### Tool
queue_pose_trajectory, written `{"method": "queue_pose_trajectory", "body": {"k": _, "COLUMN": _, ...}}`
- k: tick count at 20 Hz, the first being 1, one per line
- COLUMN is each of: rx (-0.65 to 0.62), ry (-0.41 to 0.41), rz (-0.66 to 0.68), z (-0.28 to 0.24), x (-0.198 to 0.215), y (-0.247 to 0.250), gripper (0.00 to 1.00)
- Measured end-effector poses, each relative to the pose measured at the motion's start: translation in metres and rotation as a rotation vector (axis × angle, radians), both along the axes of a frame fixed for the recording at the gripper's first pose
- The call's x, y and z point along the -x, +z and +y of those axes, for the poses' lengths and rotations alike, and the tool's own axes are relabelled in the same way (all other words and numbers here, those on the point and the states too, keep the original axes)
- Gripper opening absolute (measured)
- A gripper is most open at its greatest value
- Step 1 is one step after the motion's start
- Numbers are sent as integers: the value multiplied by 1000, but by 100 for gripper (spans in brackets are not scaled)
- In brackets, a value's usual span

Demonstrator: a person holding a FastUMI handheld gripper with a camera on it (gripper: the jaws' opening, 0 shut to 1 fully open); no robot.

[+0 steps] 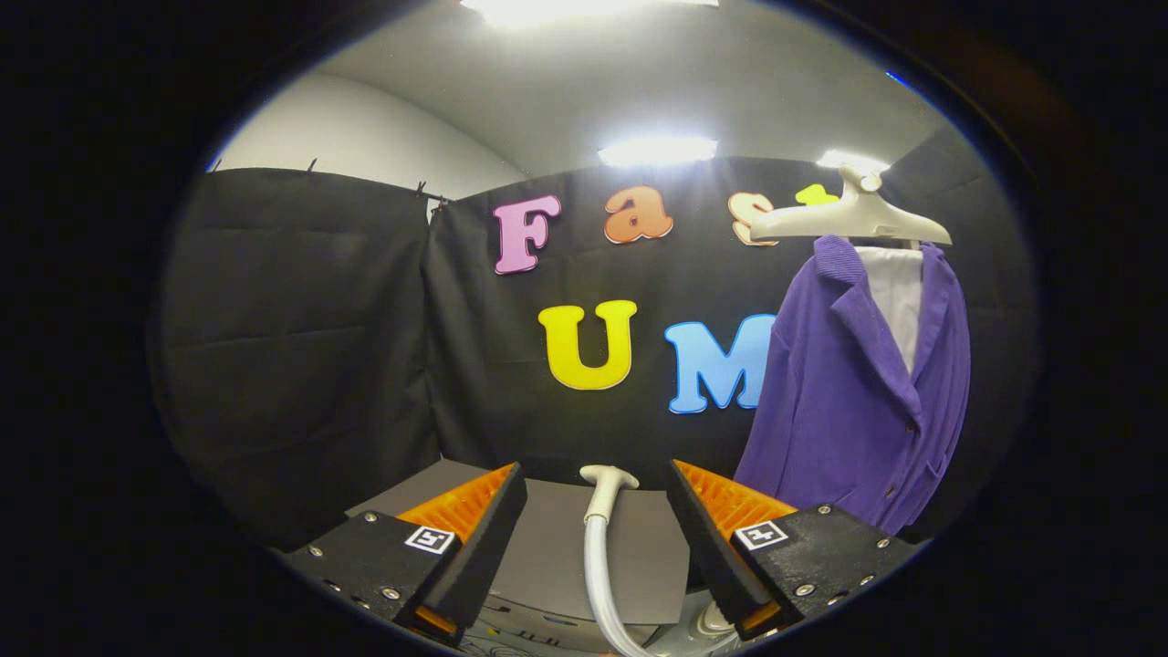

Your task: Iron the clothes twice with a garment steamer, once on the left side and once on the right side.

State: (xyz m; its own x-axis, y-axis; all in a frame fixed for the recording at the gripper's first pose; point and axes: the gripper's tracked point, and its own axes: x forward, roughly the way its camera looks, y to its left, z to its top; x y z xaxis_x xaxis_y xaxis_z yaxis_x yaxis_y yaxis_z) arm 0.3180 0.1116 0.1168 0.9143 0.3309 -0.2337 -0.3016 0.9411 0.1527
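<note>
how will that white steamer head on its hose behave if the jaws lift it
The white T-shaped steamer head looks like rigid, smooth plastic, so it may slip in a loose grip. Its pale flexible hose curves away below, so it will probably trail and tug sideways. The gripper stands open, jaws either side of the hose, touching nothing.

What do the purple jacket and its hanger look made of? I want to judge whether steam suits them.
Purple jacket: likely a soft knit or wool-like cloth, matte, with ribbing at the collar. Hanger: seemingly moulded plastic, smooth, pale and slightly glossy. The tongs stand open, the steamer head between them.
</note>
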Motion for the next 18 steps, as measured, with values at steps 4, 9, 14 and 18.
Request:
{"method": "queue_pose_trajectory", "body": {"k": 4, "rx": -26, "ry": 26, "rz": 103, "z": 11, "x": -48, "y": -19, "gripper": 95}}
{"method": "queue_pose_trajectory", "body": {"k": 9, "rx": -75, "ry": 49, "rz": 270, "z": 25, "x": -105, "y": -48, "gripper": 96}}
{"method": "queue_pose_trajectory", "body": {"k": 14, "rx": -84, "ry": 55, "rz": 402, "z": 41, "x": -158, "y": -81, "gripper": 95}}
{"method": "queue_pose_trajectory", "body": {"k": 18, "rx": -81, "ry": 83, "rz": 520, "z": 60, "x": -180, "y": -116, "gripper": 95}}
